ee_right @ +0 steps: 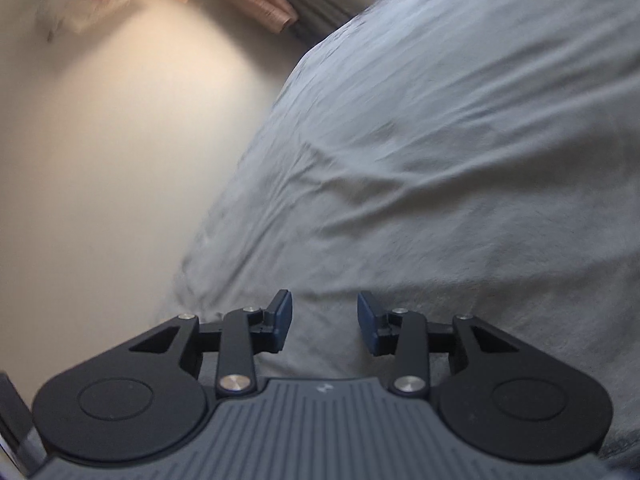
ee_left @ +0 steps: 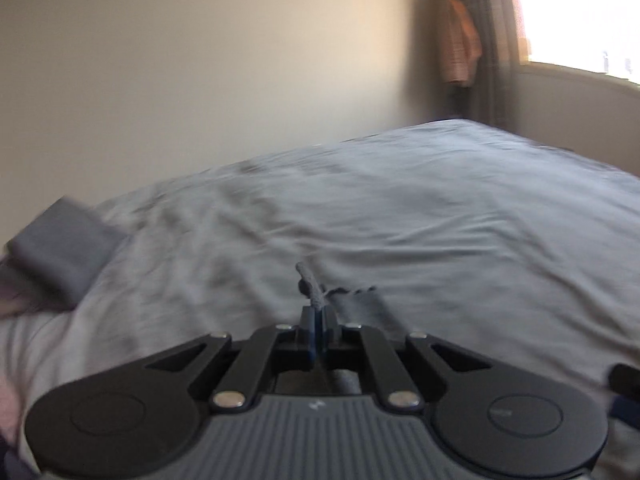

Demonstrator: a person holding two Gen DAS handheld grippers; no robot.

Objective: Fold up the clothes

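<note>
Left gripper (ee_left: 317,330), bottom centre of its view: fingers pinched on a grey garment (ee_left: 352,304) edge, low over the wrinkled bed sheet (ee_left: 440,220). Folded grey cloth (ee_left: 60,252) at left edge. Right gripper (ee_right: 324,320): fingers wide apart, holding nothing, above the sheet.

1. The black two-finger right gripper (ee_right: 324,322) with blue pads is hanging with its jaws spread apart and nothing between them
2. A wrinkled pale grey bed sheet (ee_right: 460,152) is lying beneath it
3. A plain cream wall (ee_right: 120,140) is filling the left side
</note>
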